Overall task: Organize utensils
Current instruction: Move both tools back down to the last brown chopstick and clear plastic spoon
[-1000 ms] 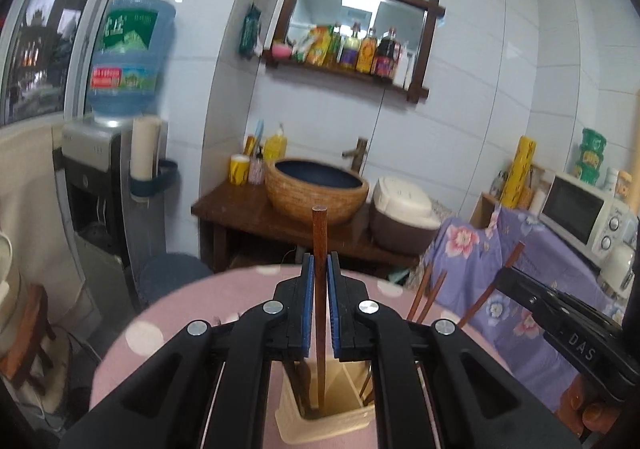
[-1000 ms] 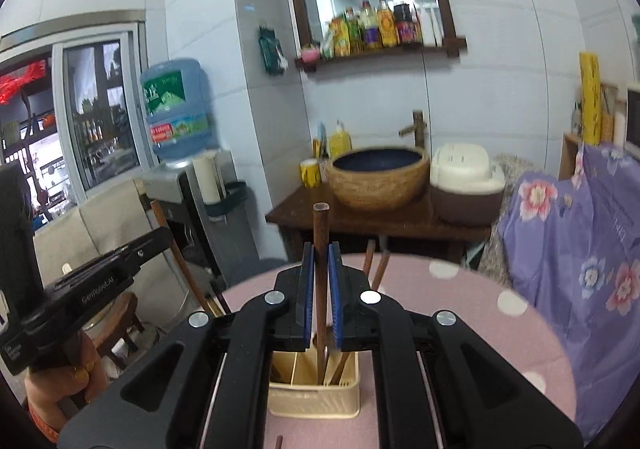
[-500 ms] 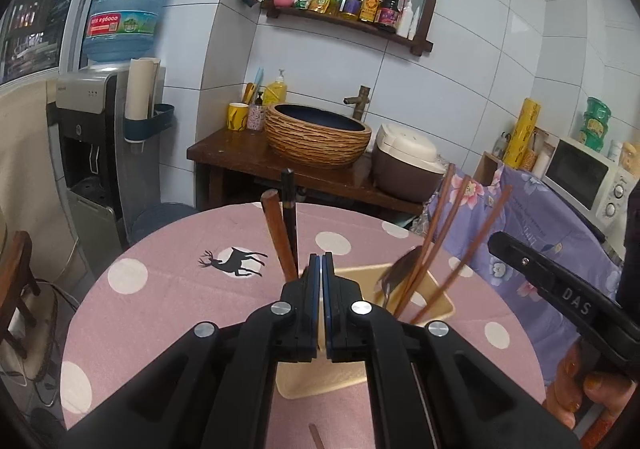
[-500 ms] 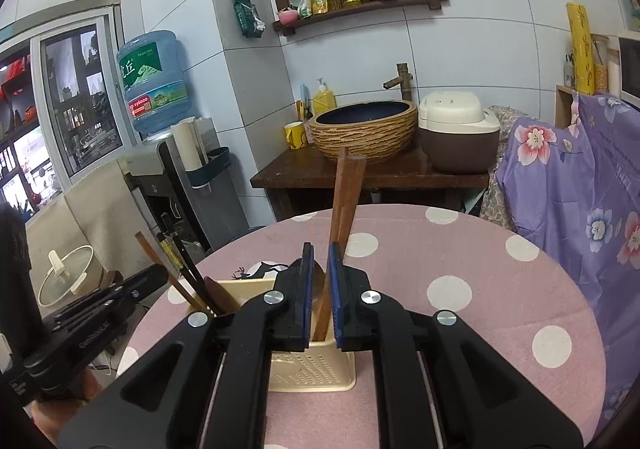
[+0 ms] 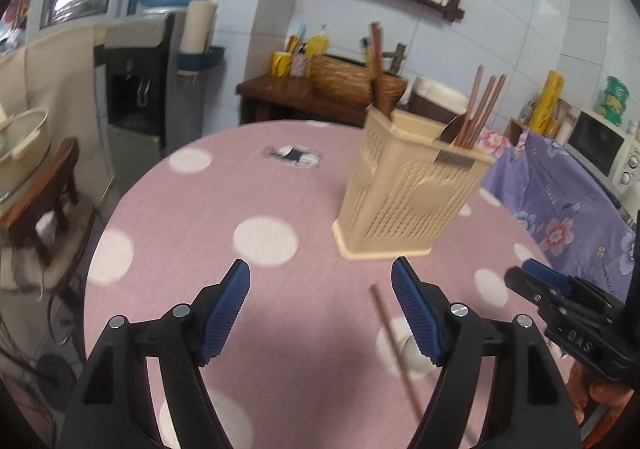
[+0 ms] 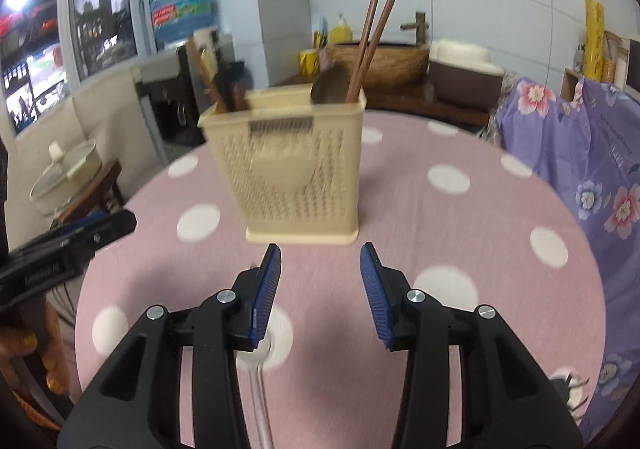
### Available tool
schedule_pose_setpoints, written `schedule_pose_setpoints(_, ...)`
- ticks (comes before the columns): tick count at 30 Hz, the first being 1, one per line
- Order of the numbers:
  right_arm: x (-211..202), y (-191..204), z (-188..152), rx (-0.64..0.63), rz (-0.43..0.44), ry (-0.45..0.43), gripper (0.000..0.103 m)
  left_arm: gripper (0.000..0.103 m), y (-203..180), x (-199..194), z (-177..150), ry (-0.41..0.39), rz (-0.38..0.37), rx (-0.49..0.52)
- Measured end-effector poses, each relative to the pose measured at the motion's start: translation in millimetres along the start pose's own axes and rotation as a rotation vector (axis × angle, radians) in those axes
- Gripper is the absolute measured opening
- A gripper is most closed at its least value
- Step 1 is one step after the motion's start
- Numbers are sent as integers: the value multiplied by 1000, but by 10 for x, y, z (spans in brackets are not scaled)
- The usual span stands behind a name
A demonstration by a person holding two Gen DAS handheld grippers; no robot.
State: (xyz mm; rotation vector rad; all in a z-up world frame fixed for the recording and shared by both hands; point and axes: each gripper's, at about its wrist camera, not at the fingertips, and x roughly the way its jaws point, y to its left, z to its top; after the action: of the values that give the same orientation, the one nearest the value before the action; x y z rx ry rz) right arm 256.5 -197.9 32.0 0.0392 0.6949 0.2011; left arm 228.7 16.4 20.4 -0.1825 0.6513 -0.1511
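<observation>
A cream perforated utensil holder point(image 5: 408, 189) stands on the pink polka-dot table; it also shows in the right wrist view point(image 6: 292, 165). Brown chopsticks point(image 5: 480, 105) and a dark spoon stand in it, also seen from the right point(image 6: 370, 45). My left gripper point(image 5: 320, 313) is open and empty, low over the table in front of the holder. One loose chopstick point(image 5: 396, 349) lies by its right finger. My right gripper point(image 6: 318, 293) is open and empty in front of the holder. A clear spoon point(image 6: 258, 381) lies on the table under its left finger.
The round table point(image 5: 240, 185) has a wooden stool with a pot point(image 5: 24, 153) to its left and a purple floral cloth point(image 6: 580, 153) to its right. A water dispenser point(image 5: 140, 81) and a wooden sink stand point(image 5: 320, 89) stand behind.
Both grippers released their chopsticks into the holder, opened wide and pulled back and down toward the table in front of it.
</observation>
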Motion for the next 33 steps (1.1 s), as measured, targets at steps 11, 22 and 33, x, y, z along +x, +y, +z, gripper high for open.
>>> schedule_pose_setpoints(11, -66, 187, -782, -36, 79, 125, 42, 80, 184, -106, -401, 48, 39, -1)
schedule_pose_setpoints(22, 18, 334, -1078, -112, 54, 186, 37, 84, 184, -167, -488, 49, 33, 1)
schedule_pose_setpoints(33, 56, 362, -1040, -102, -6, 166, 23, 85, 125, -229, -556, 53, 10, 2)
